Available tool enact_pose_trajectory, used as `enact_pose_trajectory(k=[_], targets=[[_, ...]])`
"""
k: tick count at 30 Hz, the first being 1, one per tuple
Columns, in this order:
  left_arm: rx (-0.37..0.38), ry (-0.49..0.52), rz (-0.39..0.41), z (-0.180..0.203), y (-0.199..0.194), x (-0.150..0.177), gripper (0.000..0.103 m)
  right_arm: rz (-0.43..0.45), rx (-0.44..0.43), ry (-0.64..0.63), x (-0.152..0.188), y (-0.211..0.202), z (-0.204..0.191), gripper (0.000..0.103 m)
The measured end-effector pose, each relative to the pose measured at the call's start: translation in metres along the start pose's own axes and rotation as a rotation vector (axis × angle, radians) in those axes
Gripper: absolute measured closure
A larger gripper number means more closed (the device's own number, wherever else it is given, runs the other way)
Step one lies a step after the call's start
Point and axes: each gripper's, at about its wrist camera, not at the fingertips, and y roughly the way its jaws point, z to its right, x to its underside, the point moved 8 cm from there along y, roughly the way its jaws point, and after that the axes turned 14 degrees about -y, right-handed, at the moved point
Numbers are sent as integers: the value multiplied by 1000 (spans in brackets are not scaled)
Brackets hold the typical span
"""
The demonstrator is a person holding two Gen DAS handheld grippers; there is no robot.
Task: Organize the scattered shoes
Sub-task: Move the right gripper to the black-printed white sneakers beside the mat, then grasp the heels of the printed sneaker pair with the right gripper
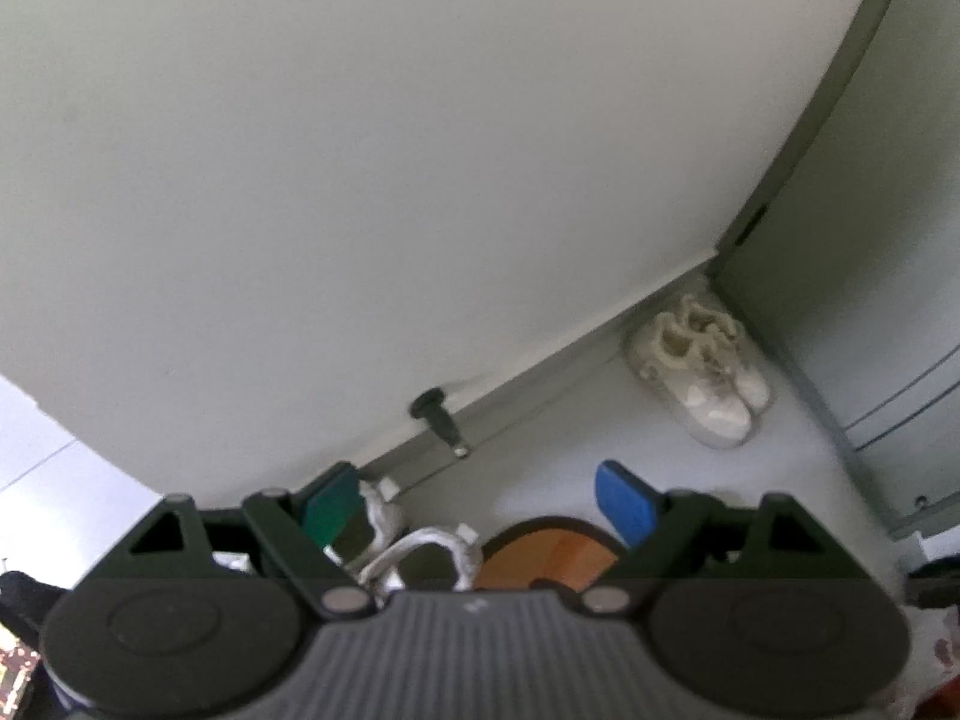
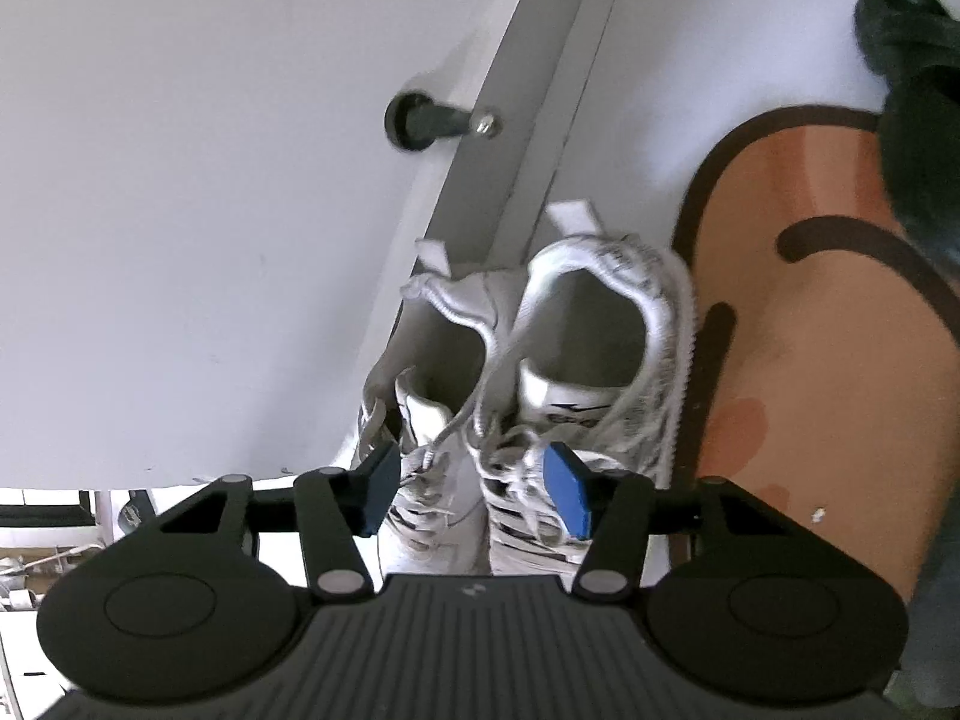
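Left wrist view: the left gripper point(image 1: 483, 504) has its fingers apart, empty, above a white sneaker point(image 1: 420, 546) and an orange mat point(image 1: 552, 558). A cream pair of shoes point(image 1: 702, 372) stands at two o'clock against the wall.

Right wrist view: the right gripper point(image 2: 474, 492) has its fingers spread over a pair of white sneakers point(image 2: 540, 396) side by side; the mat point(image 2: 804, 330) lies at three o'clock and a doorstop point(image 2: 429, 120) at twelve.

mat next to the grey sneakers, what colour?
Orange mat with dark brown border and lines; right wrist view shows it best.
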Motion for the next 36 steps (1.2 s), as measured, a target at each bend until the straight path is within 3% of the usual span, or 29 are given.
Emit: enact_pose_trajectory(k=[3, 10, 12, 14, 23, 30, 36], targets=[[17, 10, 4, 5, -2, -1, 15, -33, -15, 30, 1, 18, -2, 60], [45, -28, -18, 4, 0, -3, 15, -60, 37, -10, 1, 47, -5, 64], [48, -35, -23, 2, 0, -3, 15, -66, 59, -23, 2, 53, -5, 79], [49, -38, -28, 2, 1, -2, 15, -86, 110, -36, 6, 61, -2, 86], [49, -64, -50, -6, 0, 1, 15, -85, 130, -152, 16, 75, -12, 92], [42, -66, -57, -11, -1, 0, 14, -109, 123, -67, 35, 65, -15, 93], [48, -73, -54, -14, -6, 1, 14, -139, 35, 79, 63, 66, -13, 93]])
